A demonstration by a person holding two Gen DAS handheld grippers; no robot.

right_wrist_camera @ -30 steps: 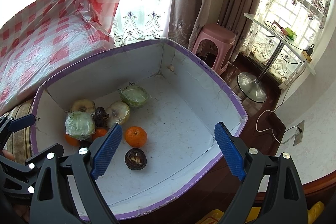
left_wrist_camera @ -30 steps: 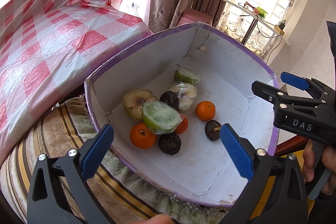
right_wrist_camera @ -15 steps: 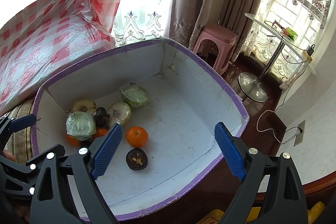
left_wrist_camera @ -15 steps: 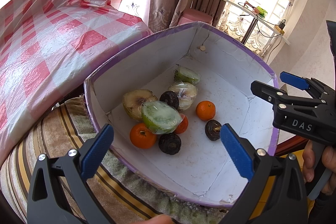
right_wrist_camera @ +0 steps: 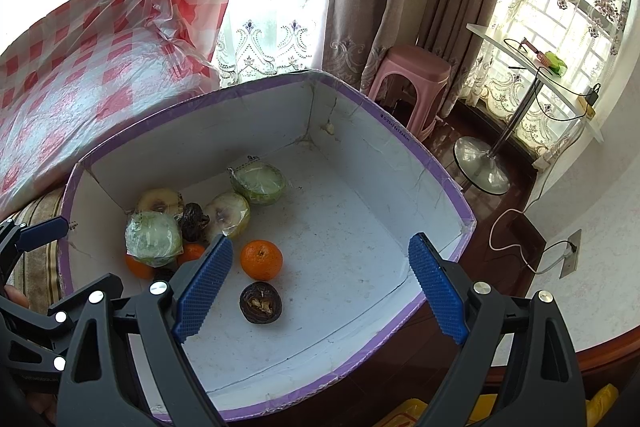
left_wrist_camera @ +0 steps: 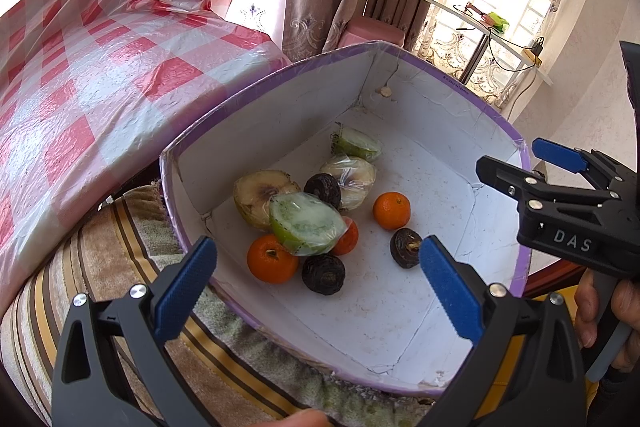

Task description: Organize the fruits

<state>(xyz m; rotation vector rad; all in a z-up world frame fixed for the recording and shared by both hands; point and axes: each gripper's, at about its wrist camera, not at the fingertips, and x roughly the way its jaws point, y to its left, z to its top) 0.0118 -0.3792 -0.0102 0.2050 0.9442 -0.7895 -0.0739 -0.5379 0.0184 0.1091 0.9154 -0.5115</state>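
both left gripper (left_wrist_camera: 316, 277) and right gripper (right_wrist_camera: 320, 283) spread wide and empty above the purple-rimmed box (right_wrist_camera: 420, 151), fruit clustered toward its left corner, sorting stage indeterminate.

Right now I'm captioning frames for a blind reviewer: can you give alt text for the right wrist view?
An open right hand-held gripper hovers over a white box with a purple rim holding loose fruit: plastic-wrapped cut green fruit, a mandarin and a dark shrivelled fruit. Behind are a red checked tablecloth, curtains and a pink stool.
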